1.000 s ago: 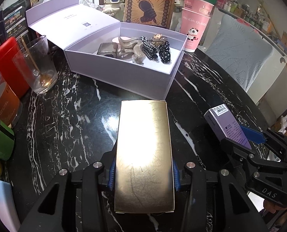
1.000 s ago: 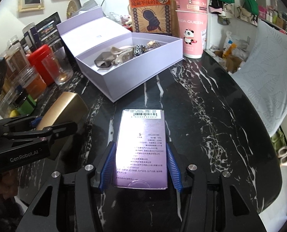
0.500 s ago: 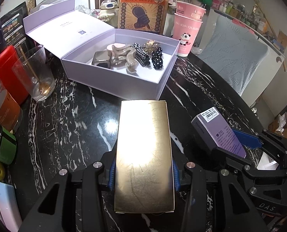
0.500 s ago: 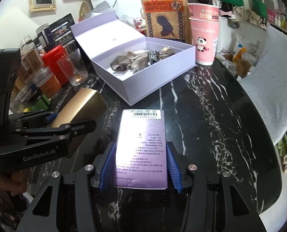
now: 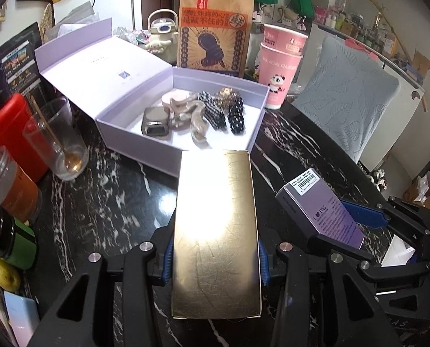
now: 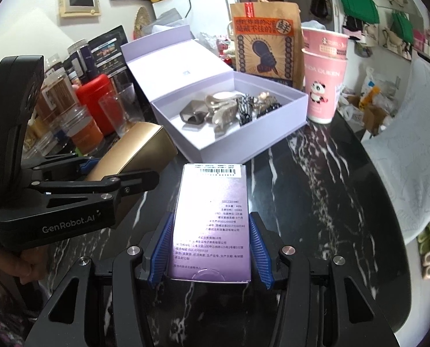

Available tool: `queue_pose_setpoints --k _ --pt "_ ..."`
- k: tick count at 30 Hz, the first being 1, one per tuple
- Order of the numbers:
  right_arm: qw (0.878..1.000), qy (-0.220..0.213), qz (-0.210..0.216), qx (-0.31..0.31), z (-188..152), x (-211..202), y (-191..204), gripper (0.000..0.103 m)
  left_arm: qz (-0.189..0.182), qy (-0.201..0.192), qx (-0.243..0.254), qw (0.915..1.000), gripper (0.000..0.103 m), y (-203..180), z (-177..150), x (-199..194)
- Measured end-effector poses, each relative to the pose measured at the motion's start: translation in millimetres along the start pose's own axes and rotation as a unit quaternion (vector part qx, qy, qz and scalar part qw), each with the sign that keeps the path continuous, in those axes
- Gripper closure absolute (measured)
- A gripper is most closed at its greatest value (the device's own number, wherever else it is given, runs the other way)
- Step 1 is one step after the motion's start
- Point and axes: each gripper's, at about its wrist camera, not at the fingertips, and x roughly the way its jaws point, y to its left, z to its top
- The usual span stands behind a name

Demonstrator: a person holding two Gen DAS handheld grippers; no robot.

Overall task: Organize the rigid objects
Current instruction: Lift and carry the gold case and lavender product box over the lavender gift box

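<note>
My left gripper [image 5: 215,256] is shut on a gold box [image 5: 216,225], held above the black marble table; the box also shows in the right wrist view [image 6: 134,150]. My right gripper [image 6: 210,253] is shut on a purple box [image 6: 212,219] with a barcode at its far end; it also shows in the left wrist view [image 5: 320,205]. An open lilac gift box [image 5: 128,133] stands just beyond both, with hair clips [image 5: 212,111] and a grey metal piece [image 5: 155,121] inside. Its lid [image 5: 99,66] lies open to the left.
A glass with a spoon [image 5: 57,141], a red canister [image 5: 9,133] and jars [image 5: 9,185] stand at the left. A brown paper bag [image 5: 215,31] and stacked pink cups [image 5: 281,66] stand behind the gift box. A grey cushioned chair [image 5: 350,98] is at the right.
Both grippers have risen and drawn back a little with their boxes still held. The gift box now sits farther off and its inside shows more.
</note>
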Motion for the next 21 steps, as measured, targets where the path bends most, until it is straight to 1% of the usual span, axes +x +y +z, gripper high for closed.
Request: queue_pose_setpoints --k 13,21 --pt "0.999 -0.027 0.006 -0.025 38 -8 -2 0.052 0.007 -0.035 0.014 0.9993 0.06 6 34 -16" --pt "0.998 -0.046 0.004 -0.037 60 -9 -3 0.052 0.005 -0.044 0.023 0.9987 0.06 11 56 -14"
